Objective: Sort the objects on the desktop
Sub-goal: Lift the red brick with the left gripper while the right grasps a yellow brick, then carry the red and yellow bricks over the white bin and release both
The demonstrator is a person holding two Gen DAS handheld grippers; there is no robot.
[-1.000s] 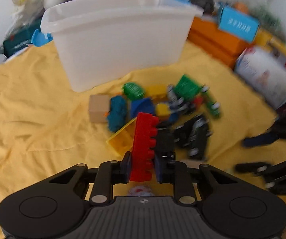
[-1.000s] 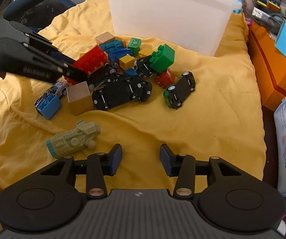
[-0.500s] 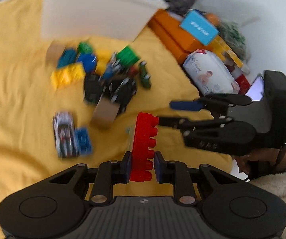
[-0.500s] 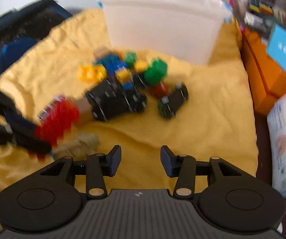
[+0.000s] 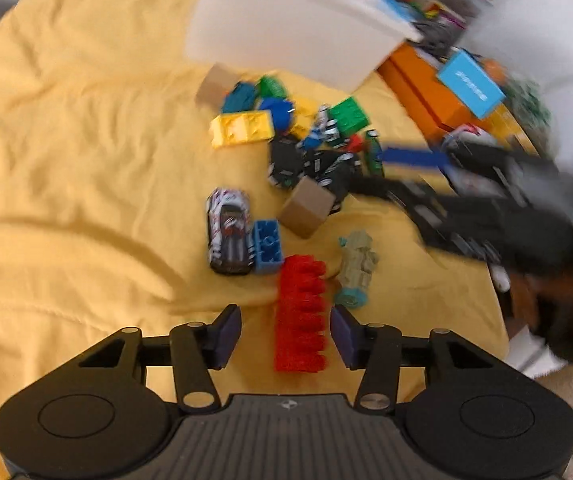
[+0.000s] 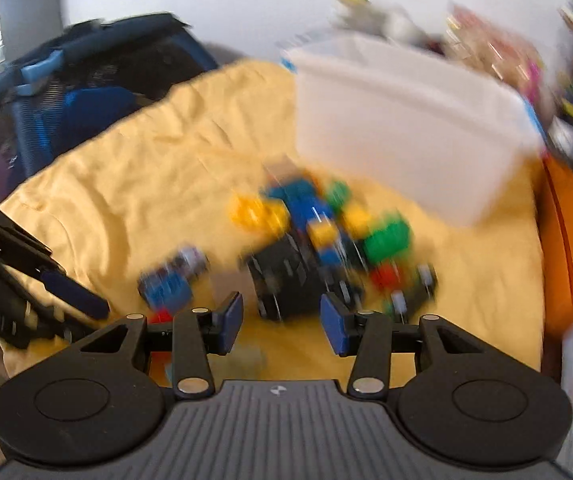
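The red brick (image 5: 301, 314) sits between the pads of the left hand-held gripper (image 5: 286, 334), whose jaws are opening: a clear gap shows on its left side and a thin one on the right, so neither pad presses on it. It is a long studded plastic block, its long axis running straight away from the gripper along the fingers, studs facing right. Whether it already rests on the wrinkled yellow cloth (image 5: 86, 160) beneath cannot be told through the blur. Just beyond its far end lie a small blue brick (image 5: 268, 246) and a silver toy car (image 5: 228, 236) side by side, and to the right a ridged olive toy figure (image 5: 356, 266). Farther out are a plain wooden cube (image 5: 306, 208), black toy cars (image 5: 310, 166), a yellow brick (image 5: 242, 130) and a green brick (image 5: 348, 114), then the smooth white bin (image 5: 286, 28). The right hand-held gripper (image 6: 282, 322) stands wide with nothing between its blue pads, above the same blurred pile.
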